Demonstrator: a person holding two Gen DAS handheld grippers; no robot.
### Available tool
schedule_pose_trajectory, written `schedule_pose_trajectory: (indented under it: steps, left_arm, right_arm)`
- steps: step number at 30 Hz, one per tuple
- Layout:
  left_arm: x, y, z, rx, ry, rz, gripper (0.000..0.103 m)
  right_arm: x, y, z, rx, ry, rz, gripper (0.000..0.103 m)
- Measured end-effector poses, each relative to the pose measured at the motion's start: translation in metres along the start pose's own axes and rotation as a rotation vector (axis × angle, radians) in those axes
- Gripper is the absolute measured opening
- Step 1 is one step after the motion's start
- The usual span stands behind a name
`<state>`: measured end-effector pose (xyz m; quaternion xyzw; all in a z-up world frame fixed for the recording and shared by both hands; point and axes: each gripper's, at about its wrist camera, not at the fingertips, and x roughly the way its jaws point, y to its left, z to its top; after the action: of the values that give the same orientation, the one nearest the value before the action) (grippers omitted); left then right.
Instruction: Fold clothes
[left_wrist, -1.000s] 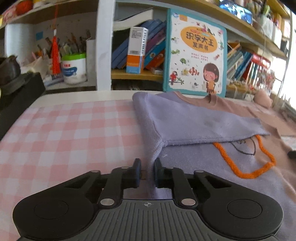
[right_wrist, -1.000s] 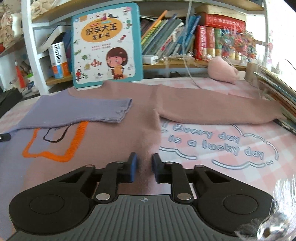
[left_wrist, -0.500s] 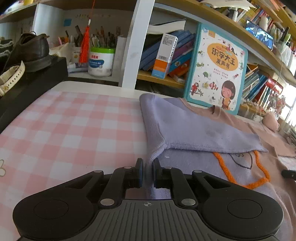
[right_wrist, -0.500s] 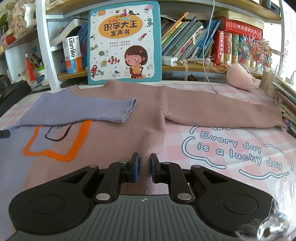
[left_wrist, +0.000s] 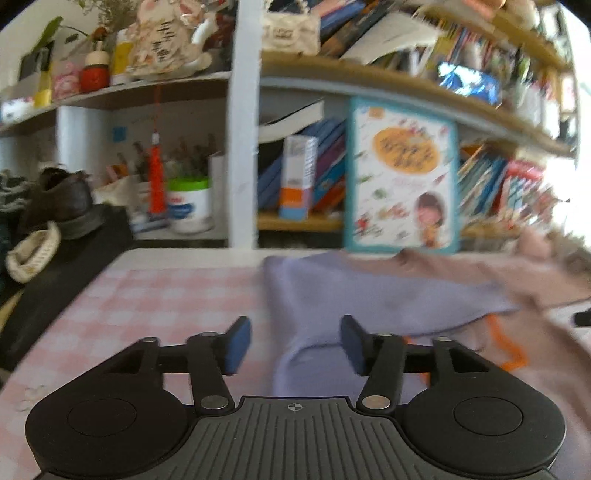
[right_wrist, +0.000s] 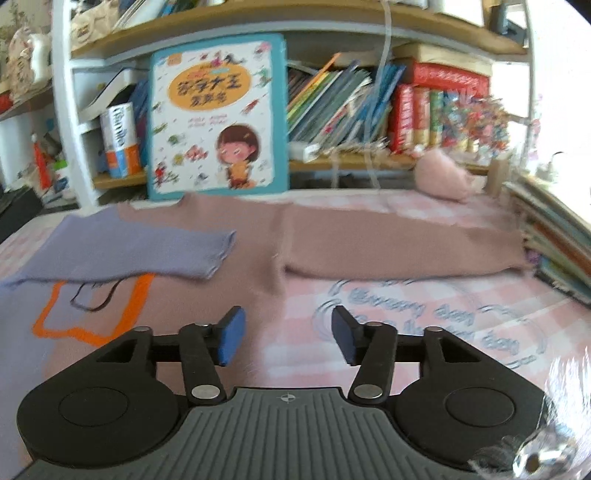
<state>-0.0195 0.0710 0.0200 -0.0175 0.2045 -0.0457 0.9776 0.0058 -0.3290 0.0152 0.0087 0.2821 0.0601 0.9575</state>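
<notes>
Where print perhaps reads "day", sweater (right_wrist: 207, 266) flat

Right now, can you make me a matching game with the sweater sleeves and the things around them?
Things:
1. purple sleeve
2. pink-brown sleeve
3. picture book
4. right gripper

States:
A. stretched out flat to the side
B. fingers wide apart, holding nothing
C. folded across the sweater's front
D. standing upright against the shelf

Pairs: 1-C, 2-A, 3-D, 4-B
</notes>
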Motion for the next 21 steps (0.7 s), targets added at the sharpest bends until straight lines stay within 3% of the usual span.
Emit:
schedule_pose_trajectory:
  steps: [5,9,15,21]
  left_arm:
    - [-0.001,-0.018,0.001,0.050,-0.008,-0.096,0.079]
    - [0.005,-0.034,-0.011,0.125,0.020,-0.126,0.091]
    - [0.011,-0.038,-0.023,0.186,0.072,-0.127,0.095]
    - [0.020,-0.027,-0.024,0.138,0.151,-0.175,0.099]
  right_arm:
    - [-0.004,-0.027,0.007,0.041,-0.018,-0.066,0.066]
    - [-0.003,-0.059,0.014,0.100,-0.027,-0.136,0.075]
    - [0.002,-0.097,0.019,0.151,-0.017,-0.236,0.080]
    - [0.016,-0.125,0.027,0.214,0.035,-0.257,0.080]
